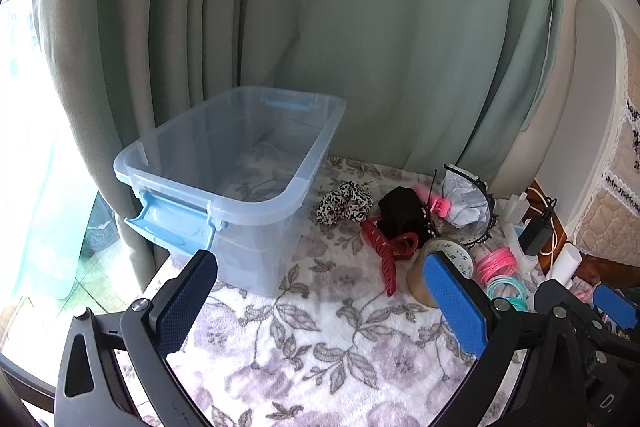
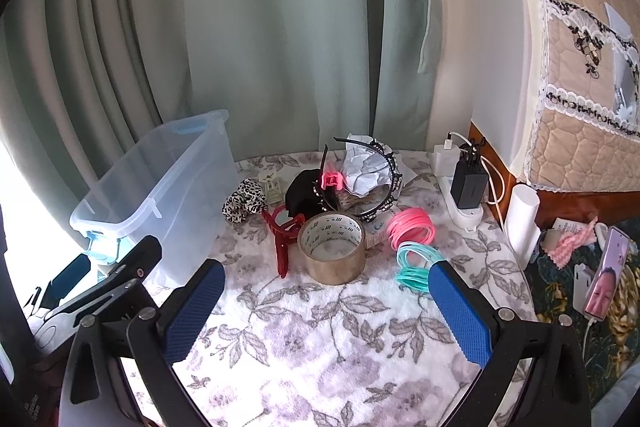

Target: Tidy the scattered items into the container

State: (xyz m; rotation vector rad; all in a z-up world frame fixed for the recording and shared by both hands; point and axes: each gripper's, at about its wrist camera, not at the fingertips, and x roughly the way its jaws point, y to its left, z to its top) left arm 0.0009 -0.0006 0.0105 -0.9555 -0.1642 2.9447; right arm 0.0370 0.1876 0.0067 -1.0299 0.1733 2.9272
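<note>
A clear blue-tinted bin (image 1: pixel 172 183) with light-blue latches stands empty at the left of the flowered cloth. To its right lie a leopard scrunchie (image 1: pixel 346 205), a black cloth (image 1: pixel 400 213), a red claw clip (image 1: pixel 388 255), a brown tape roll (image 2: pixel 332 247), pink rings (image 2: pixel 410 225), teal rings (image 2: pixel 416 263), crumpled paper (image 2: pixel 366 167), a studded headband (image 2: pixel 394 183) and a small pink clip (image 2: pixel 330 181). My left gripper (image 1: pixel 320 259) hovers open in front of the bin and clip. My right gripper (image 2: pixel 327 269) hovers open just short of the tape roll. Neither holds anything.
Green curtains (image 1: pixel 360 47) hang behind the table. At the right edge sit a power strip with chargers (image 2: pixel 466 187), a white cylinder (image 2: pixel 522 223) and a phone on a stand (image 2: pixel 606 277). A quilted cover (image 2: pixel 580 67) rises at the back right.
</note>
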